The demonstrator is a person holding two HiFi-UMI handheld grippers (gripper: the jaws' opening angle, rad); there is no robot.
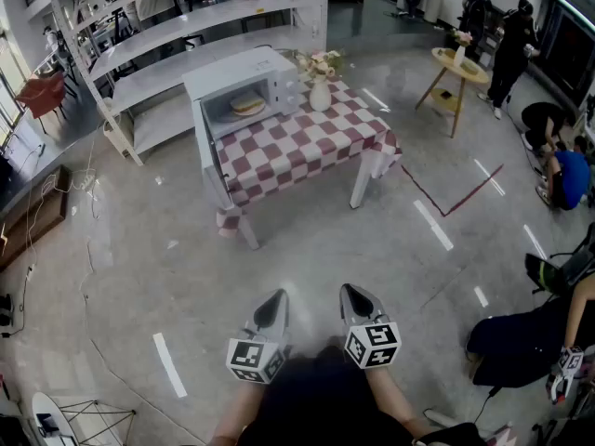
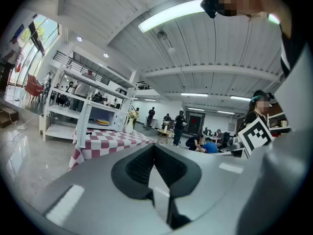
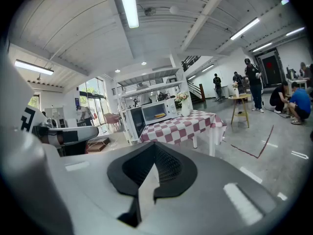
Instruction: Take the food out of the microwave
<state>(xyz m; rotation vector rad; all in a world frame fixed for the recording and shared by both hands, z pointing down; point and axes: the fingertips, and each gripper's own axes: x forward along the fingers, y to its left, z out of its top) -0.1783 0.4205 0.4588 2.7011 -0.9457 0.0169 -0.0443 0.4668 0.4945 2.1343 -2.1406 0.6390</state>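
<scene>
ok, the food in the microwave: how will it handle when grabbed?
The food looks flat, low and round: probably light, and unlikely to roll or tip. Its thin edge may offer little to pinch. Soft or stiff can't be told from this far.

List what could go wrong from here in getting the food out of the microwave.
1. The vase stands right beside the microwave; a wide swing may topple it.
2. The open door sticks out from the microwave and may get bumped on approach.
3. The left gripper and right gripper are both shut and empty; unless they open first, they may shove the food deeper.
</scene>
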